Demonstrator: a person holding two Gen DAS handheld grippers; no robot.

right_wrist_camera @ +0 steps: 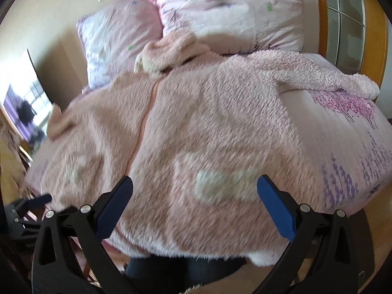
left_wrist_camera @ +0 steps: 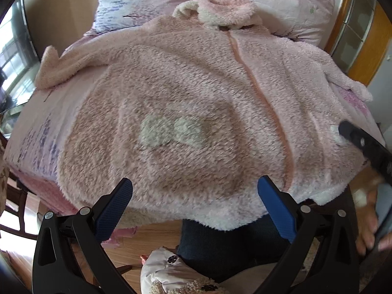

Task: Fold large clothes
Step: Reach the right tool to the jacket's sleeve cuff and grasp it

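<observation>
A large pink fleece robe lies spread front-up over the bed, zipper running down its middle, hood toward the pillows, sleeves out to both sides. Its hem hangs over the near bed edge. My left gripper hovers open above the hem left of the zipper, holding nothing. In the right wrist view the same robe fills the bed, and my right gripper stands open over the hem near a pale patch. The right gripper's fingers also show at the left view's right edge.
Two floral pillows lean at the head of the bed. A wooden frame with glass panes stands at the right. A person's legs in dark trousers, slippers and wooden floor lie below the hem.
</observation>
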